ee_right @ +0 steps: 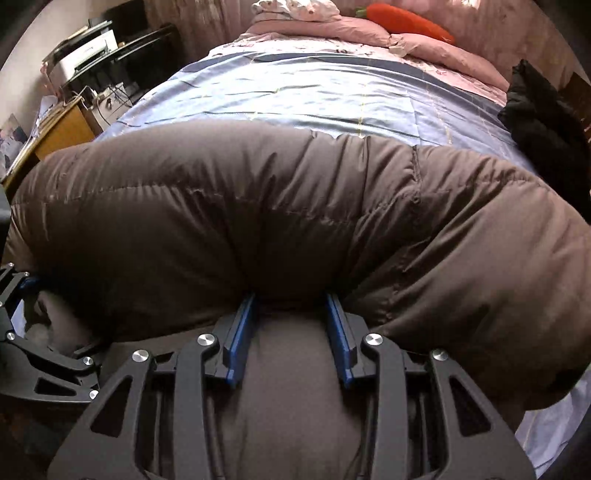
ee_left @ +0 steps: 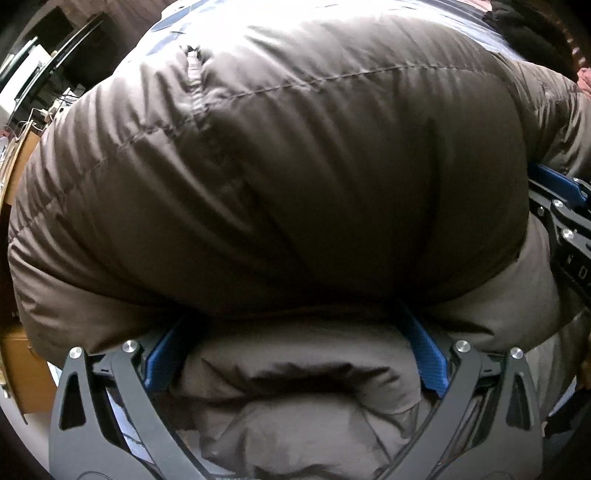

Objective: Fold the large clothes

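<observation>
A brown padded coat (ee_right: 295, 206) lies in a thick roll across the near end of a bed, on a pale blue quilt (ee_right: 314, 92), as both claws work its near edge. The right claw (ee_right: 291, 306) has closed on a ridge of the coat's cloth, its blue pads (ee_right: 242, 332) pressing the fabric from either side. The left claw (ee_left: 295, 332) stands much wider, with a bulge of the coat filling the space between its blue pads (ee_left: 424, 350); whether those pads actually pinch the cloth or merely sit against it is hard to tell, since the coat's puffed upper layer overhangs their tips. The step in hand looks like taking hold of the near edge so the doubled coat can be folded over. The next move would call for a firm grip on both sides, then an even lift and carry toward the pillows (ee_right: 369, 33), keeping the slippery, springy padding from sliding out or puffing open. A dark garment (ee_right: 535, 110) lies near the bed's right side, well apart from the coat.
</observation>
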The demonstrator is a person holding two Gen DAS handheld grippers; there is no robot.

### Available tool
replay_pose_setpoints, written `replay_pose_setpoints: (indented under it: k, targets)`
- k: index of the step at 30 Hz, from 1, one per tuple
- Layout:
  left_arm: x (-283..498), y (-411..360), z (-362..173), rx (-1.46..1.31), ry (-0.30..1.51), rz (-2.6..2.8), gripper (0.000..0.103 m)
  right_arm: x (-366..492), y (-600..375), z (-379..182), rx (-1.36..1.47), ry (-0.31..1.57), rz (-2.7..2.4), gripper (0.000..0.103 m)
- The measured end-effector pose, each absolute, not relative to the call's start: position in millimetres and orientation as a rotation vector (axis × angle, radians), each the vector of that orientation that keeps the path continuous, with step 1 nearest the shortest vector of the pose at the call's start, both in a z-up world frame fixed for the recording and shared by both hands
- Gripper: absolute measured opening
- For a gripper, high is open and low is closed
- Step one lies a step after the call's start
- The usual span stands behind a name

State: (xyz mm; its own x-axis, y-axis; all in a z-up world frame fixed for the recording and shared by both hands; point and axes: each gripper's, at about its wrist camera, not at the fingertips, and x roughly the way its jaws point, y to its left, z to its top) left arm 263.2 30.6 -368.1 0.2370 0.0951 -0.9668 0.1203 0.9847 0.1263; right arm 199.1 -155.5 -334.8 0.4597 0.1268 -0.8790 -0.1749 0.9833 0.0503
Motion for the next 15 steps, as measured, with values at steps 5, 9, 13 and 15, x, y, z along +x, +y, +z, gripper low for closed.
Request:
replay_pose_setpoints:
  k: [5,9,13,15]
  targets:
    - [259.4,23.8,-374.0,0.191,1.298,0.015,0.101,190.4,-142.7,-341.9,-0.073,1.030,0.169,0.039]
    - [245.4,15.6,-377.0,0.189,1.260,0.032,0.101,186.0,-140.5,-341.7,-0.070,1.015,0.153,0.039]
    - [234.9,15.9,-380.0,0.186,1.232,0.035,0.101,181.5,-140.4,-339.1,-0.053,1.013,0.153,0.039]
    - [223.3,17.4,-381.0,0.188,1.216,0.037,0.101,180.8,-140.3,-338.9,-0.049,1.005,0.150,0.040]
